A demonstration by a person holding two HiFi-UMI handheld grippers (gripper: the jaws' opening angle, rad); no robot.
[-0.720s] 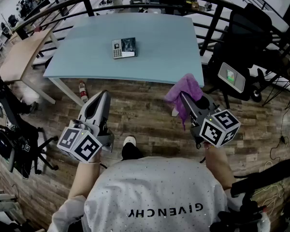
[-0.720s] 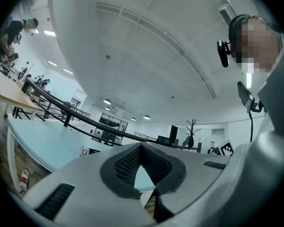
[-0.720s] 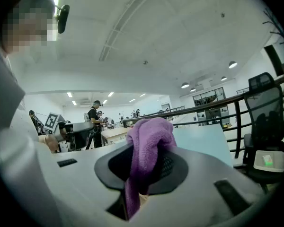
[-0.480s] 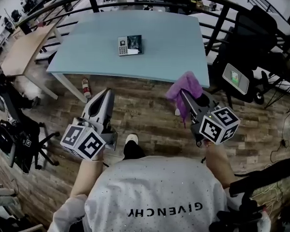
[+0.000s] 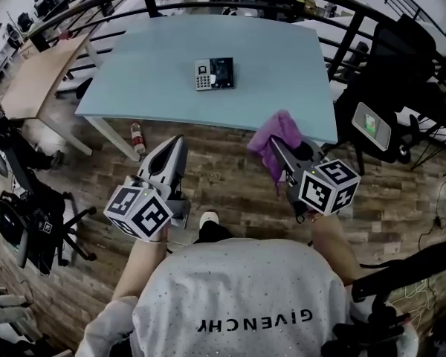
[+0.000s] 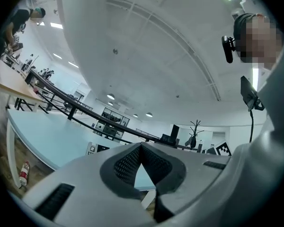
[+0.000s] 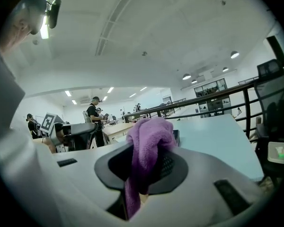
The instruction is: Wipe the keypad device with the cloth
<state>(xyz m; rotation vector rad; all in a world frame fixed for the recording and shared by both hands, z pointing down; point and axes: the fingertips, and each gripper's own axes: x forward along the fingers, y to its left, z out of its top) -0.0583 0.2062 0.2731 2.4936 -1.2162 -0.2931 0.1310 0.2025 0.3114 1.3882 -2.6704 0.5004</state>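
Cloth (image 5: 275, 129) pinched in right hand-held gripper (image 5: 275, 147), keypad device (image 5: 214, 74) well ahead; left hand-held gripper (image 5: 179, 143) seemingly closed.

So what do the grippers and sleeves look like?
Both the left gripper and right gripper are pale grey tapering wedges with dark textured jaw pads, each carrying a cube of black-and-white square markers. The person wears a white short-sleeved T-shirt.

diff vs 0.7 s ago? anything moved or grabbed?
Both grippers edged forward toward the table: the purple cloth in the right gripper now clearly overlaps its near edge, and the left gripper sits nearer it. Nothing taken or released. Same: right shut on the cloth, left shut and empty, keypad device lying untouched.
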